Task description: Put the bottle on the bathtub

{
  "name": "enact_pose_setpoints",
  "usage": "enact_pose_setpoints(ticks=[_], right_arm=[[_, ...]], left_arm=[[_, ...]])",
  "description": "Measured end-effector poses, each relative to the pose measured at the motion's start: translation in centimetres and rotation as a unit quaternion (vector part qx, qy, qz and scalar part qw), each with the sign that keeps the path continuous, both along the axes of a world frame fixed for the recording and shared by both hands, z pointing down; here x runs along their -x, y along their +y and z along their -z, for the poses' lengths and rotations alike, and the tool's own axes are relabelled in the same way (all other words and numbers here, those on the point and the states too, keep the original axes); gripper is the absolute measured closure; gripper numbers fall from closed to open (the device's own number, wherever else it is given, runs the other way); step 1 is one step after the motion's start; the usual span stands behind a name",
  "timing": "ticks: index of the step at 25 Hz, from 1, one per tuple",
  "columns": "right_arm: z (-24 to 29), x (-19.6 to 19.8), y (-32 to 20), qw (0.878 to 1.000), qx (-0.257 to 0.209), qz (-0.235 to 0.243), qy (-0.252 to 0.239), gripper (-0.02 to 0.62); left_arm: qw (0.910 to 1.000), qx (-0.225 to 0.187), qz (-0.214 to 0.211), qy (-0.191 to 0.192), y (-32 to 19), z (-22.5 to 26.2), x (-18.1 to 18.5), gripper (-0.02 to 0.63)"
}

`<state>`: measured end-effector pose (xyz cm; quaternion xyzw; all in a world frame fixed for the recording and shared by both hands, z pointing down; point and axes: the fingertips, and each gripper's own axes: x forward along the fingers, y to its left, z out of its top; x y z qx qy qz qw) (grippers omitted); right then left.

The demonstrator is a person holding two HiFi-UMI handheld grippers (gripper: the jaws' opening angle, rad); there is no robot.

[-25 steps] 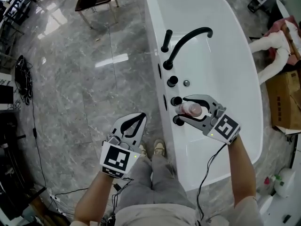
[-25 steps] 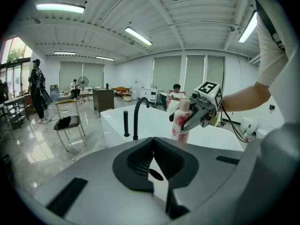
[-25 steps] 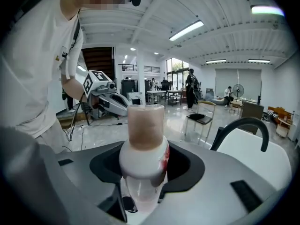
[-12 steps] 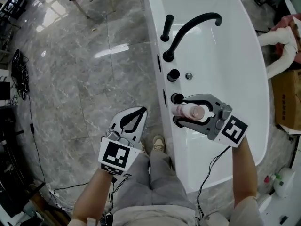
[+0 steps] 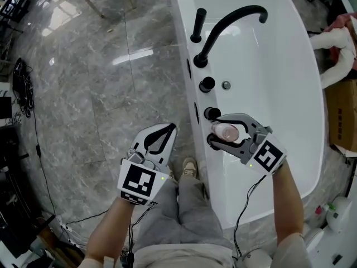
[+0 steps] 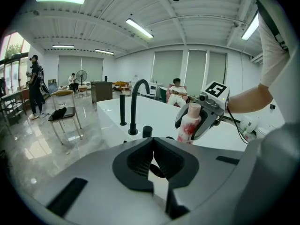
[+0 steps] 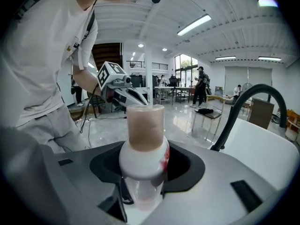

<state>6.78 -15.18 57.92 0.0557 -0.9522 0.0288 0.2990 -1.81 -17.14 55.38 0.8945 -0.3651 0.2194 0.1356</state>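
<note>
Looking down in the head view, the right claw [image 5: 213, 130] grips the bottle [image 5: 226, 130] over the near rim of the white bathtub [image 5: 290, 66], beside black knobs [image 5: 207, 84] and a curved black faucet [image 5: 223, 27]. The left claw [image 5: 165, 133] hangs over glossy grey marble floor [image 5: 83, 94]. In the left gripper view, its 2 jaws meet with nothing between them; ceiling strip lights [image 6: 138, 28] and a chair [image 6: 63, 111] show. In the right gripper view, the jaws clamp the bottle's white body.
</note>
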Motion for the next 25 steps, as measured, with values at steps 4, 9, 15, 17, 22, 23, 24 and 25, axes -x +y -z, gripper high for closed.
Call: enact_pose_setpoints(ticks=[4,9,15,17,22,23,24,25], right_arm=[[-1.0,0.2,-0.2,1.0,-0.005,-0.008,-0.017,0.359],[-1.2,-0.1,-0.5,0.999,0.006,-0.019,-0.025,0.353],[-1.8,0.0,-0.7,0.999,0.009,-0.04,-0.008,0.295],[-1.7,0.1,-0.6,0.999,0.006,-0.045,-0.008,0.288],[-1.6,0.1,-0.8,0.998,-0.003,-0.068,-0.011,0.293],[-1.5,0.1,-0.8,0.997,-0.003,-0.071,-0.012,0.293],[-1.5,0.1,-0.8,0.997,-0.002,-0.074,-0.013,0.291],[-1.4,0.1,-0.8,0.997,0.0,-0.08,-0.017,0.289]], left_arm=[[1.0,0.006,-0.001,-0.002,0.2,-1.1,0.1,0.586],[0.9998,0.017,0.001,-0.001,0.6,-1.7,0.1,0.586],[0.9997,0.022,-0.003,-0.003,1.1,-1.4,-0.2,0.586],[0.9997,0.023,-0.005,-0.002,1.3,-1.1,-0.4,0.586],[0.9997,0.025,-0.007,-0.003,1.8,-0.9,-0.5,0.586],[0.9997,0.025,-0.007,-0.003,1.9,-0.9,-0.5,0.586],[0.9997,0.025,-0.008,-0.004,2.0,-0.9,-0.5,0.586],[0.9997,0.025,-0.008,-0.005,2.0,-0.8,-0.5,0.586]])
